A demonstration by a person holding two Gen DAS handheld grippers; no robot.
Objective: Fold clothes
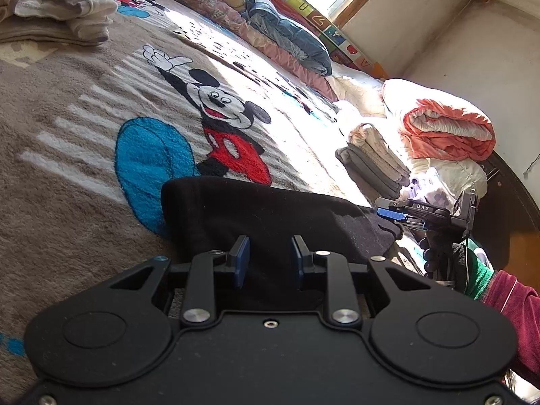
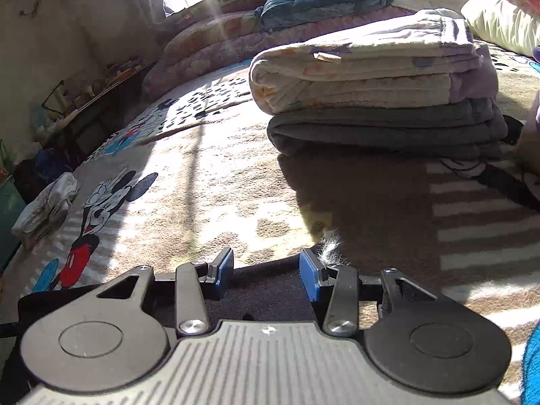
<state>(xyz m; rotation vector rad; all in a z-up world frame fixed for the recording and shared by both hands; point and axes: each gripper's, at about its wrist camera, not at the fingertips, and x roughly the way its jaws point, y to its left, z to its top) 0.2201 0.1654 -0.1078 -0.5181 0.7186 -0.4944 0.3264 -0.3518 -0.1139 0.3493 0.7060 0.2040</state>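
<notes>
I'm hovering left gripper (image 1: 270,258) over black garment (image 1: 270,212), jaws narrowly apart, empty | right gripper (image 2: 266,271) jaws gaping wide, empty | folded stack (image 2: 371,101) sitting at 1 o'clock

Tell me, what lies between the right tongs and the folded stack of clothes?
Only bare cartoon-print blanket, partly sunlit, separates the right tongs from the stack of folded cream and grey clothes, as the right wrist view shows.
</notes>
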